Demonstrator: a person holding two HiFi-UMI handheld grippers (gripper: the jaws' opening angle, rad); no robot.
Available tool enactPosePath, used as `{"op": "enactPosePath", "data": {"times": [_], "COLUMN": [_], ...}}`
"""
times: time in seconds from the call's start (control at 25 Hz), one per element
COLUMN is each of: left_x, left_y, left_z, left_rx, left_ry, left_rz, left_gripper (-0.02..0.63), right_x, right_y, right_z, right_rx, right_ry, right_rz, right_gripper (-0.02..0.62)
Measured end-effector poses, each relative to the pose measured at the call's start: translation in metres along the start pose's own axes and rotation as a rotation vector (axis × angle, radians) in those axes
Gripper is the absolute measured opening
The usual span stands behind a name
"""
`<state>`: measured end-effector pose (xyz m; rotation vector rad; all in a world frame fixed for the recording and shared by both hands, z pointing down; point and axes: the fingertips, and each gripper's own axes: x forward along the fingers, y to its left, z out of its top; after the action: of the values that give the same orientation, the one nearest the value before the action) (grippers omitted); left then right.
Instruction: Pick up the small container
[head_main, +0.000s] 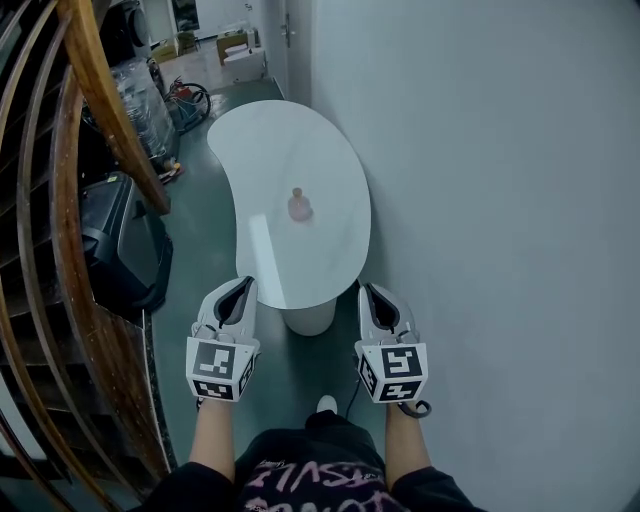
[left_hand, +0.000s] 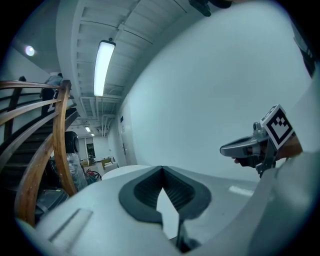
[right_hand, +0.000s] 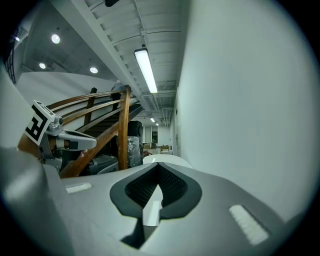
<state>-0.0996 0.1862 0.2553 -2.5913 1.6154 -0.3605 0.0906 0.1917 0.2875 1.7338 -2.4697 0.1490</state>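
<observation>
The small container (head_main: 299, 206) is a pinkish, see-through jar with a knob on its lid. It stands upright near the middle of the white kidney-shaped table (head_main: 270, 140). Both grippers hover short of the table's near edge, well apart from the jar. My left gripper (head_main: 243, 287) is at the left with its jaws together and nothing in them. My right gripper (head_main: 368, 290) is level with it at the right, also shut and empty. In the left gripper view the shut jaws of the left gripper (left_hand: 162, 169) point over the table top (left_hand: 120, 171). The jar shows in neither gripper view.
A curved wooden stair railing (head_main: 100, 110) runs along the left, with a black case (head_main: 120, 240) beside it. A plain wall (head_main: 500, 200) rises close on the right. The table's white pedestal (head_main: 310, 318) is just ahead. Boxes and clutter (head_main: 190, 60) lie beyond the table.
</observation>
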Motion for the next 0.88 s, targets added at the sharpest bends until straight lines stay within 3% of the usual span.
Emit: {"op": "enactPosePath", "data": {"times": [0.24, 0.88], "left_x": [0.035, 0.063], "left_y": [-0.004, 0.009], "left_z": [0.007, 0.017], "left_rx": [0.009, 0.007], "left_ry": [0.023, 0.024], "left_rz": [0.015, 0.028], "left_gripper": [0.0, 0.0], "right_x": [0.027, 0.063], "right_y": [-0.025, -0.035], "right_z": [0.004, 0.016], "right_rx": [0.001, 0.006], "right_ry": [0.007, -0.015], "right_rz": [0.034, 0.079], "right_gripper": [0.011, 0.011]}}
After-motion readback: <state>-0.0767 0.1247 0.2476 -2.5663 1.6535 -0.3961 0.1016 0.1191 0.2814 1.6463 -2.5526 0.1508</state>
